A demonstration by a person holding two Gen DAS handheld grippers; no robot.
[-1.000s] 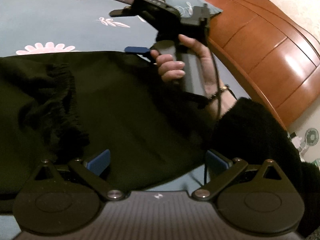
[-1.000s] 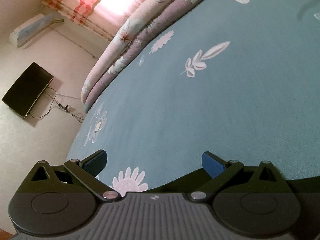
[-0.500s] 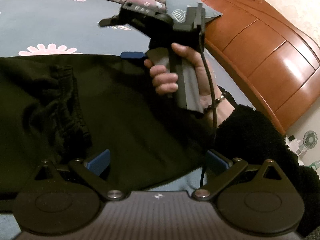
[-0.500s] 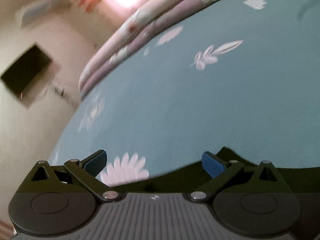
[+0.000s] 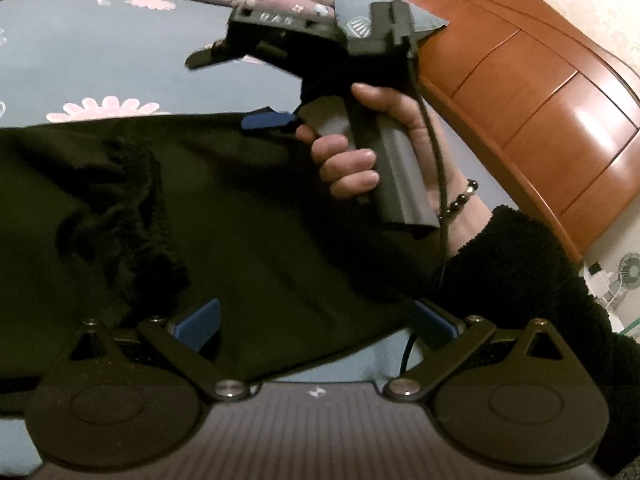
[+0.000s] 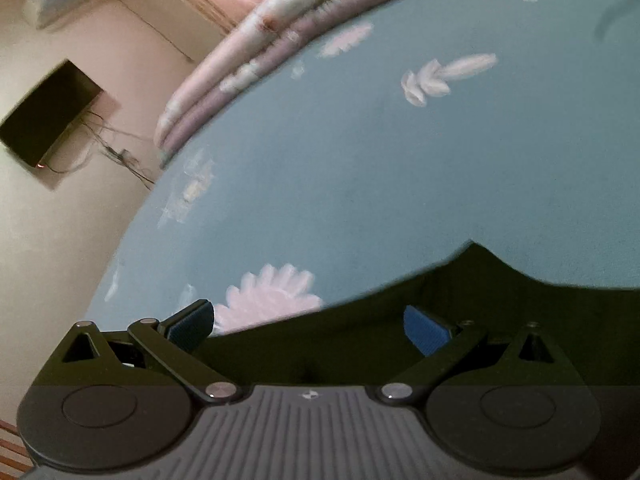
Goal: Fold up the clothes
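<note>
Fingers (image 6: 191,326) of both grippers stand spread, gripping nothing. Black garment (image 5: 248,216) lies flat on the bed (image 6: 360,168); right gripper (image 6: 308,326) has lifted clear, suggesting re-gripping next.

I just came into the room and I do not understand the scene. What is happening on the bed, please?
A person is folding a black garment spread on a blue flowered bedsheet, with a hand-held gripper in each hand. The left hand-held gripper is open, low over the garment's near edge. The right hand-held gripper is also open at the garment's far edge. Neither has closed on the cloth yet, so no fold is under way.
</note>
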